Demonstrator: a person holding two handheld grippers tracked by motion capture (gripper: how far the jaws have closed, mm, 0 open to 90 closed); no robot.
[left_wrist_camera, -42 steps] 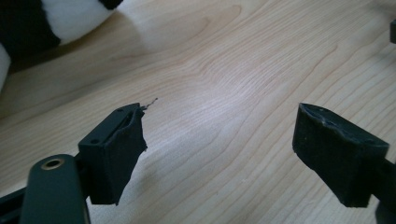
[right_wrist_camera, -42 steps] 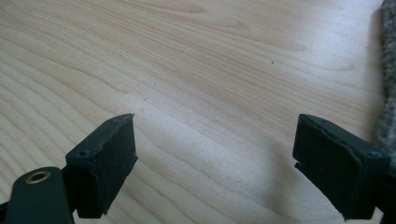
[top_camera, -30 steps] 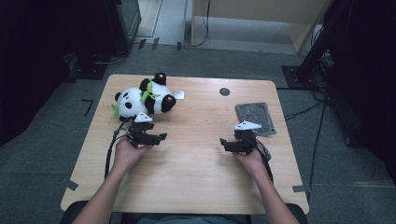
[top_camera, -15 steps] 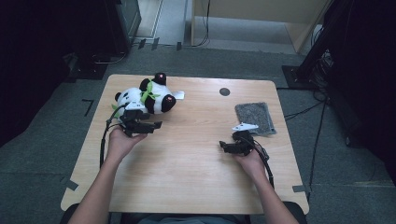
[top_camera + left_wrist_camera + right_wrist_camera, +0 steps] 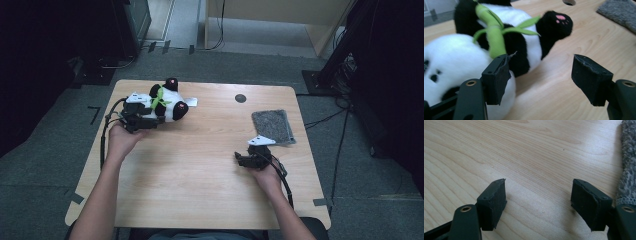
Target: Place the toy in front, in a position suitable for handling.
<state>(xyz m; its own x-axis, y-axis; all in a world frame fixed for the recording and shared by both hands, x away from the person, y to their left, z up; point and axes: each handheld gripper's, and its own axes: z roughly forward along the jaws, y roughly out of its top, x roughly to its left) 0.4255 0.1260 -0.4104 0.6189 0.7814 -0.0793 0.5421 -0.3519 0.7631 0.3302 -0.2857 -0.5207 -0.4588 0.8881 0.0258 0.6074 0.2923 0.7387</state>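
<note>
From above, I see a pale wooden table [image 5: 200, 170] with my two arms coming in from the bottom of the frame. In the upper left of the high view lies a plush panda [image 5: 167, 102], black and white with a green leafy sprig on its chest, on its side near the table's far edge. My left gripper [image 5: 145, 120] sits right at the panda's near side. In the left gripper view its jaws stand apart, having closed somewhat in the last second: the left-hand pad [image 5: 497, 77] is against the panda's white fur, the right-hand pad hangs over bare wood, and nothing is pinched between them. The panda fills the upper left of that view, one black paw with a pink sole pointing toward the upper right.

At the lower right of the high view, my right gripper [image 5: 245, 159] rests low over the table, jaws open and empty (bare wood between them). Just beyond it lies a grey fuzzy cloth [image 5: 272, 126], whose edge runs down the right side of the right gripper view.
</note>
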